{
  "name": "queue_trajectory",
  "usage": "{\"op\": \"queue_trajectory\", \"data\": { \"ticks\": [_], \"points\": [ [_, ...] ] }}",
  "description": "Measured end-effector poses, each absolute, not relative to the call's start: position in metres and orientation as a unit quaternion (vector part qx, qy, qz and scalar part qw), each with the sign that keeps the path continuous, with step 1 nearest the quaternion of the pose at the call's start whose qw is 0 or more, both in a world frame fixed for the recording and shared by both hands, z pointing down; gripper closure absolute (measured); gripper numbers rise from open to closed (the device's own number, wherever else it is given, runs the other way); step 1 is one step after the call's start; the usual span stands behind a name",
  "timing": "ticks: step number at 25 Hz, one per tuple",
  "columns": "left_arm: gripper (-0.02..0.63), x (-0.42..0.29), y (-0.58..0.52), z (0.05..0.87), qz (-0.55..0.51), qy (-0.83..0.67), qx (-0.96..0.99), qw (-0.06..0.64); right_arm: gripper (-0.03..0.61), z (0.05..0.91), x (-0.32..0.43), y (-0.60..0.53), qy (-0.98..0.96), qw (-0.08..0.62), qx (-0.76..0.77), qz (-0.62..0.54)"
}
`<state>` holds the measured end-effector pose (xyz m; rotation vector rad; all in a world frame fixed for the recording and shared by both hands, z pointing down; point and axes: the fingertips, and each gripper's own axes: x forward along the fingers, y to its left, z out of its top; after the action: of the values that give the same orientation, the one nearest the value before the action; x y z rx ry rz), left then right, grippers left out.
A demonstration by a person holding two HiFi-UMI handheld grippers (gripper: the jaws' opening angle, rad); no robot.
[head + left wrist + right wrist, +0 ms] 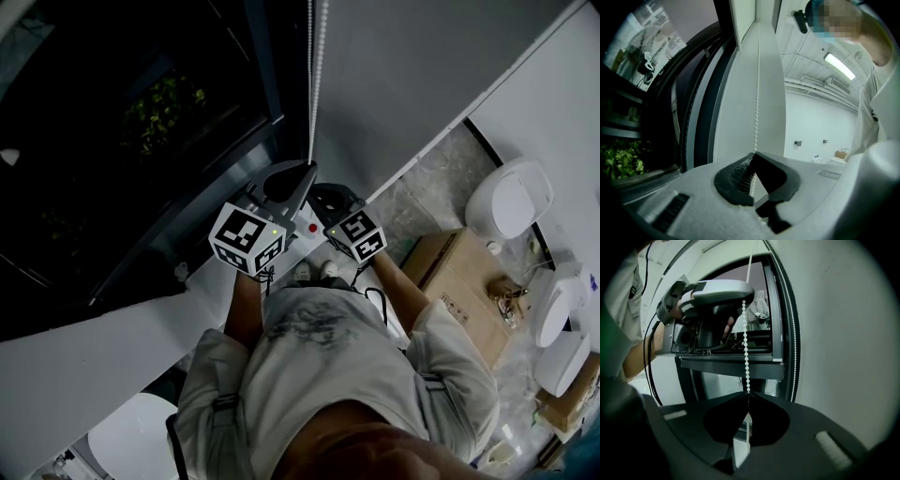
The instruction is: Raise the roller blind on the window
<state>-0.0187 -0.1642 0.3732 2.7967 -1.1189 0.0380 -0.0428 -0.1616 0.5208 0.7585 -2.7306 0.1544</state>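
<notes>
A white bead chain (315,84) hangs beside the dark window (122,141). My left gripper (298,174) is shut on one strand; in the left gripper view the chain (757,93) runs down into the closed jaws (753,155). My right gripper (325,194) sits just beside and below it, also shut on the chain (746,333) where it enters the jaws (748,395). In the right gripper view the left gripper (715,296) holds the same strand higher up. A second strand (791,333) hangs along the frame. I cannot make out the blind's fabric.
A pale sill (112,347) runs under the window, with green plants (164,103) behind the glass. On the floor to the right are a cardboard box (464,277) and several white rounded units (511,199). A grey wall (403,75) stands right of the chain.
</notes>
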Motion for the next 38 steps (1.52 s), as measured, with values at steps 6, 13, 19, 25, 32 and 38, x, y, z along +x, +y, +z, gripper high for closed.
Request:
{"op": "queue_trajectory", "data": {
  "ticks": [6,13,19,25,32,38],
  "points": [
    [0.601,-0.018,-0.160,0.373,0.014,-0.372,0.926,0.058,0.565,0.519,-0.042,-0.157,-0.950,0.146,0.271,0.059],
    [0.601,-0.021,-0.161,0.373,0.014,-0.377,0.924,0.056,0.554,0.510,-0.038,-0.150,-0.950,0.131,0.277,0.059],
    [0.601,-0.028,-0.162,0.372,0.014,-0.386,0.921,0.053,0.537,0.470,-0.022,-0.152,-0.950,0.094,0.295,0.047],
    [0.601,-0.030,-0.163,0.372,0.016,-0.390,0.919,0.052,0.534,0.406,-0.013,-0.159,-0.948,0.058,0.312,0.011],
    [0.601,-0.029,-0.165,0.372,0.021,-0.395,0.917,0.049,0.525,0.334,-0.010,-0.165,-0.947,0.016,0.319,-0.031],
    [0.601,-0.025,-0.166,0.373,0.025,-0.395,0.917,0.047,0.506,0.286,-0.020,-0.163,-0.951,-0.011,0.303,-0.059]
  ]
}}
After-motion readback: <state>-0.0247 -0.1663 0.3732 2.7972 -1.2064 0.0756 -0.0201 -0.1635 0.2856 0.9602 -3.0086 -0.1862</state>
